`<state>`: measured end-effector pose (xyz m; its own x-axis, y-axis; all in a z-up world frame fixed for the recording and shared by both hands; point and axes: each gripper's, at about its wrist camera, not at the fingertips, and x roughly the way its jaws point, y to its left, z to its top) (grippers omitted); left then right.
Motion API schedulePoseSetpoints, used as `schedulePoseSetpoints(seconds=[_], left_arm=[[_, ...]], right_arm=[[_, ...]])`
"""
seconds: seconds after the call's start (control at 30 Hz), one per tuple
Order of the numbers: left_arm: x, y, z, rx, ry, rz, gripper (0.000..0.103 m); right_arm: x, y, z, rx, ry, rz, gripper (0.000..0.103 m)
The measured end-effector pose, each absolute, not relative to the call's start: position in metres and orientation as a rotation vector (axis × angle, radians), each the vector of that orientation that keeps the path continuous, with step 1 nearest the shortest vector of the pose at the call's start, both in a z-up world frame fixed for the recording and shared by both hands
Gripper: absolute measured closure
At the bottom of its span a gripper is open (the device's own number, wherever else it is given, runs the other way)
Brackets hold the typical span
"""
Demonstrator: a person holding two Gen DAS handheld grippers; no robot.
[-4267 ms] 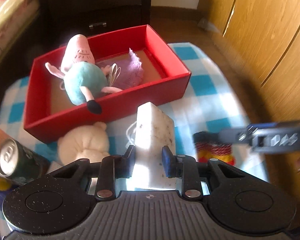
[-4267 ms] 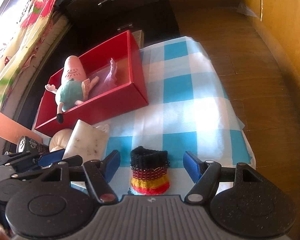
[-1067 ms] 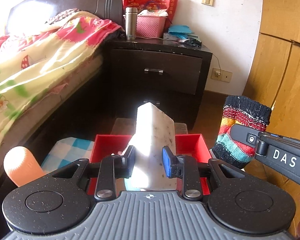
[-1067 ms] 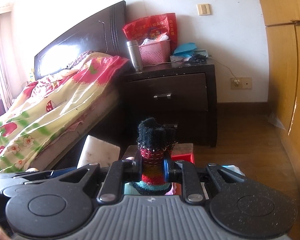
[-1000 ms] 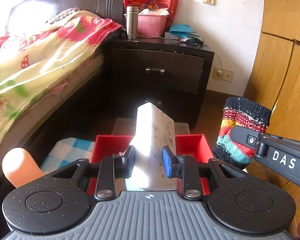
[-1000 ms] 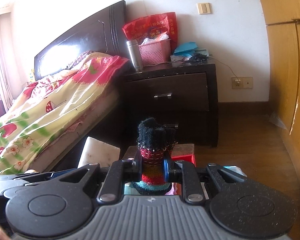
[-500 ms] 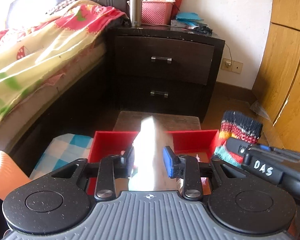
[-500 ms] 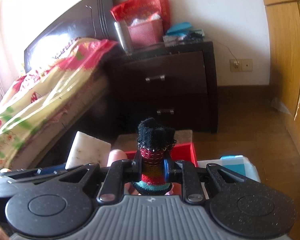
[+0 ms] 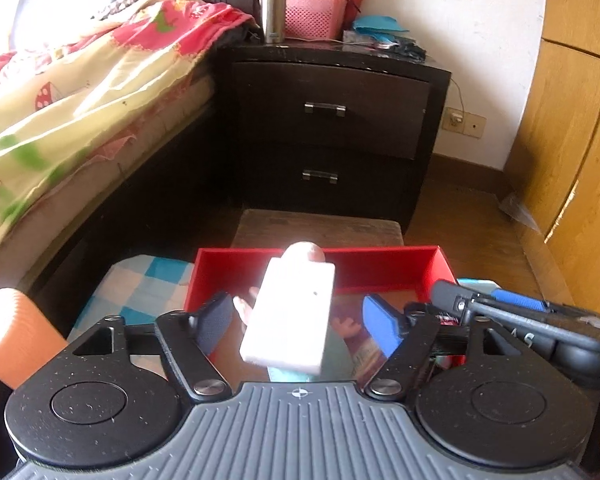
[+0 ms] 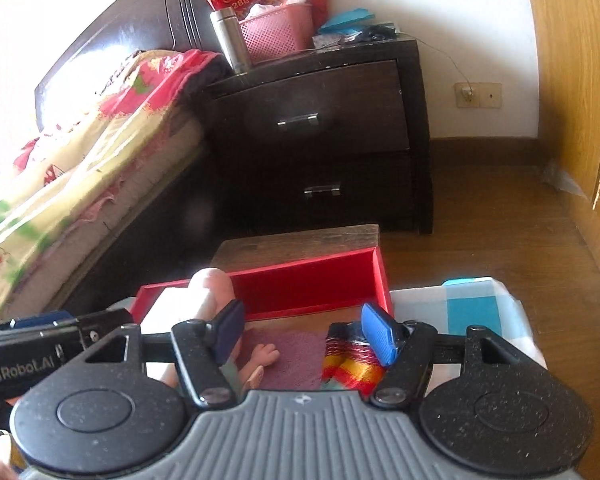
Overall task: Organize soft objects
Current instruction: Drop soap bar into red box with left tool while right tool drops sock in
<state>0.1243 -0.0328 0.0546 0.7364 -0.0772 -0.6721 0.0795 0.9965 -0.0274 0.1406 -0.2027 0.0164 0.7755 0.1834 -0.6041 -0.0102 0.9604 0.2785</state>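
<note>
You are releasing both things over the red box [image 9: 388, 268] at this moment, so be keeping both hands steady and do not be pulling back until each thing is lying inside. Your left gripper [image 9: 298, 326] is standing wide, its jaws having just been opening, and the white sponge block [image 9: 290, 316] is sitting loose between the pads, touching neither one as far as I can see, tilted and seemingly dropping toward the box. Your right gripper [image 10: 302, 334] is also parted, its jaws having just been opening too, and the striped sock [image 10: 350, 360] is leaning beside the right pad [image 10: 376, 338]; whether it is touching that pad I cannot tell, but it is not being squeezed. I am thinking the sock could catch on that pad, so be lifting straight up, not sideways. Inside the box, the pink plush toy [image 10: 212, 286] is lying toward the left part, with its small arm [image 10: 264, 354] reaching over a purple cloth [image 10: 296, 356] on the floor of the box, and the sock is landing at the right part near the wall. The box is resting on the blue checked cloth [image 10: 468, 308]. Farther away, a dark nightstand [image 10: 320, 128] is standing against the wall, carrying a pink basket [image 10: 276, 32] and a steel flask [image 10: 230, 36]
</note>
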Motion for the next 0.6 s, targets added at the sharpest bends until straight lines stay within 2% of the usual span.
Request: schedulePoseSetpoints(seconds=[0.6], left_arm=[[0.065, -0.012, 0.06, 0.059, 0.788, -0.093, 0.024]], right_arm=[[0.089, -0.183, 0.036, 0.243, 0.757, 0.175, 0.06]])
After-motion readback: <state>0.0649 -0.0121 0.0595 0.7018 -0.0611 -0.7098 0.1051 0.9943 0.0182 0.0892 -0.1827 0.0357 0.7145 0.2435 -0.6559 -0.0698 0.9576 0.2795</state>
